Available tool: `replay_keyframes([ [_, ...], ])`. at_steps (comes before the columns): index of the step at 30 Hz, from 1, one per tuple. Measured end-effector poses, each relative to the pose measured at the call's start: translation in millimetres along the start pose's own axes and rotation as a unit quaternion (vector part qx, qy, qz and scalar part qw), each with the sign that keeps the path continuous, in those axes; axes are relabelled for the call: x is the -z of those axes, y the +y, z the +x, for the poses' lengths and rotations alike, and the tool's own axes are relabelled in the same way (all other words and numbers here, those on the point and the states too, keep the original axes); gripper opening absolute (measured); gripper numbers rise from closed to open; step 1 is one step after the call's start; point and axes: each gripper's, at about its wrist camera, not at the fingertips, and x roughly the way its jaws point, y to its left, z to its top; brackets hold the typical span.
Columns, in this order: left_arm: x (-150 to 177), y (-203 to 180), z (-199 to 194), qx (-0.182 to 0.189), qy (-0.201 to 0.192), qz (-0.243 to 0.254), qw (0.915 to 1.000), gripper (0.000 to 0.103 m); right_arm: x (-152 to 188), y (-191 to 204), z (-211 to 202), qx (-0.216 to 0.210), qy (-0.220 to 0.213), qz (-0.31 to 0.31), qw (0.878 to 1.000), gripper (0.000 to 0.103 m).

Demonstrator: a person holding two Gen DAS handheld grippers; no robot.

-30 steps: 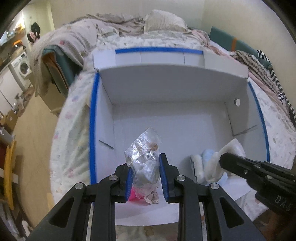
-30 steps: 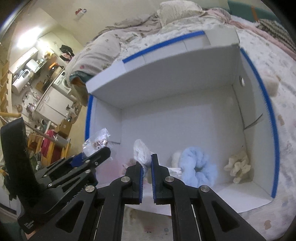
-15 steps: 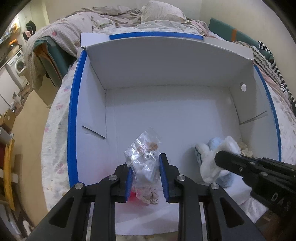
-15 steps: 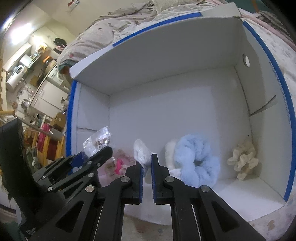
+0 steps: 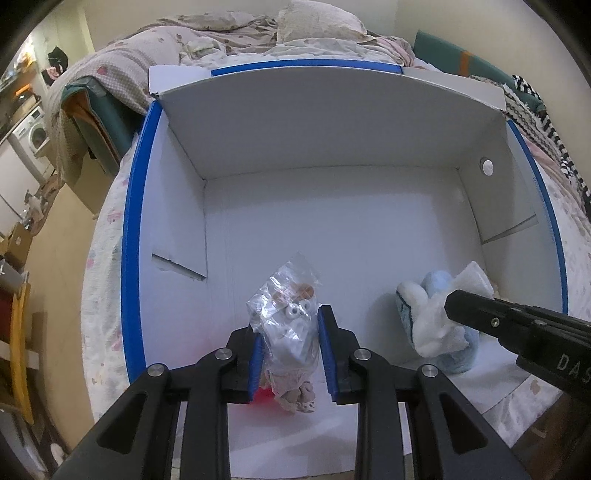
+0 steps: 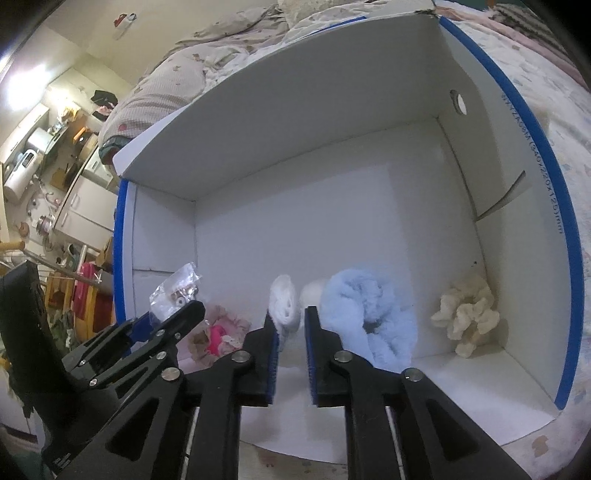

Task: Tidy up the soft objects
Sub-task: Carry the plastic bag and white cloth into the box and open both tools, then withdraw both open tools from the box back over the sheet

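Note:
A white box with blue rim [image 5: 133, 221] lies open on the bed. My left gripper [image 5: 290, 350] is shut on a clear plastic bag of small items [image 5: 286, 317], held over the box's near left floor, above a pink and beige soft item [image 5: 295, 397]. My right gripper [image 6: 291, 332] has its jaws a little apart, with a white fluffy item [image 6: 282, 306] at its tips; whether it is still gripped is unclear. A light blue fluffy scrunchie [image 6: 369, 314] and a cream scrunchie [image 6: 467, 319] lie on the box floor to its right. The right gripper shows in the left wrist view [image 5: 458, 302].
The box's rim also shows in the right wrist view [image 6: 554, 184]. Crumpled bedding and a pillow [image 5: 317, 22] lie behind the box. Floor, a washing machine [image 5: 35, 131] and kitchen clutter [image 6: 48, 155] are to the left.
Both grippers moved forward and lower into the box. The right gripper's jaws have opened a little around the white fluffy item. The left still holds the bag.

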Motion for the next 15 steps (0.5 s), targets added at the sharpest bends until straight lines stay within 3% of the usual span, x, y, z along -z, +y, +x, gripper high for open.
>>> replay_keyframes([
  [1,0.0,0.3,0.2,0.001,0.000,0.000,1.0000,0.024,1.7,-3.3,-1.1,0.001,0.000,0.002,1.000,0.026],
  [2,0.1,0.6,0.3,0.001,0.000,0.001,1.0000,0.024,2.3,-4.5,-1.6,0.003,0.000,0.005,1.000,0.037],
  [3,-0.3,0.8,0.8,0.001,0.001,0.002,1.0000,0.024,3.2,-6.1,-3.5,0.004,-0.002,0.008,1.000,0.059],
  [5,-1.7,0.0,3.6,0.001,0.009,0.003,1.0000,0.029,2.6,-7.9,-7.2,0.010,-0.014,0.014,1.000,0.078],
  [8,-5.4,-4.2,5.1,0.027,0.024,0.015,0.9992,0.032,0.3,-9.7,-13.5,0.011,-0.026,0.019,0.999,0.078],
  [9,-6.6,-3.6,3.3,0.023,0.021,0.014,0.9994,0.039,0.6,-10.8,-15.6,0.011,-0.030,0.023,0.999,0.078],
  [10,-7.9,-2.0,-0.3,0.014,0.012,0.008,0.9998,0.055,0.3,-11.4,-17.1,0.011,-0.033,0.026,0.999,0.078],
  [12,-8.2,0.8,-6.1,0.005,-0.002,-0.001,1.0000,0.073,1.3,-12.8,-18.4,0.013,-0.034,0.027,0.999,0.078],
  [15,-7.5,2.1,-10.5,0.005,-0.007,-0.002,1.0000,0.073,2.2,-13.8,-19.6,0.016,-0.034,0.028,0.999,0.078],
])
